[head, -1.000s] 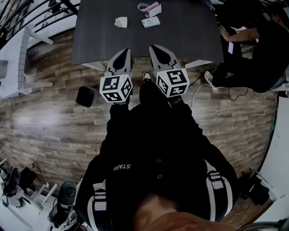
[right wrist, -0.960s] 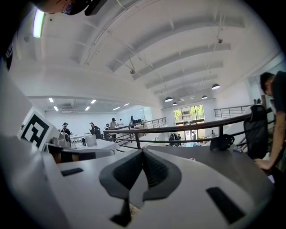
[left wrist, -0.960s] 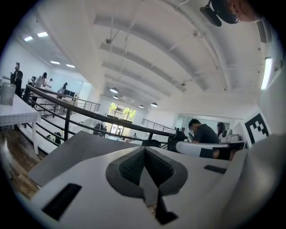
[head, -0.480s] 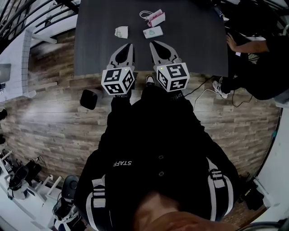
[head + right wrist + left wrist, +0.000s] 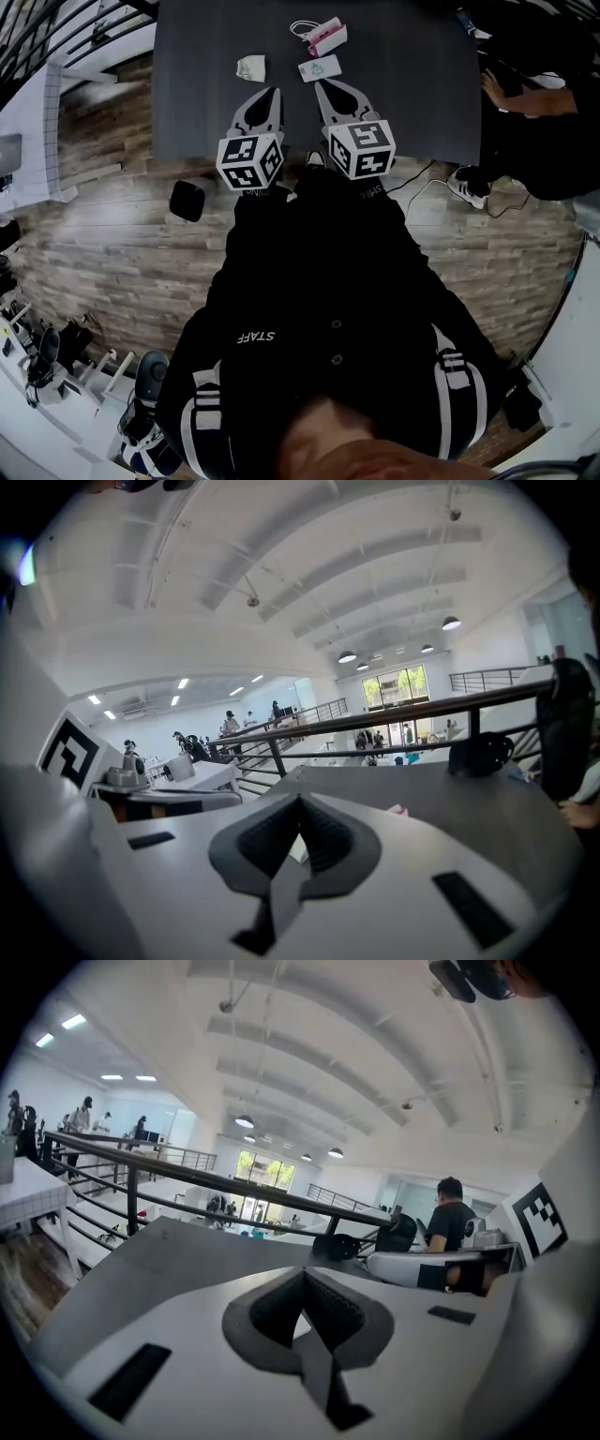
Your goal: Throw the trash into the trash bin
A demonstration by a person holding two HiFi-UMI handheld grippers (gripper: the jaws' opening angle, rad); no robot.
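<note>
Matt dark tabletop (image 5: 197, 94), wood-plank floor (image 5: 103, 253) — faint sheen, crumpled white paper scrap (image 5: 250, 67), black cloth jacket (image 5: 319, 309)

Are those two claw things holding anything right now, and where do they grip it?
Nothing is held: the left gripper and the right gripper are both shut and empty.

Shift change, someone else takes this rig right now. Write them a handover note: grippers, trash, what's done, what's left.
Left gripper: shut, empty, above the dark table, pointing toward the crumpled white paper.
Right gripper: shut, empty, just short of the white-and-teal packet.
Pink-and-white packet lies farther back on the table.
Black container on the floor left of the person; possibly the bin, unconfirmed.
Done: nothing; all three pieces are on the table.
To do: grasp each piece and drop it in the bin.
</note>
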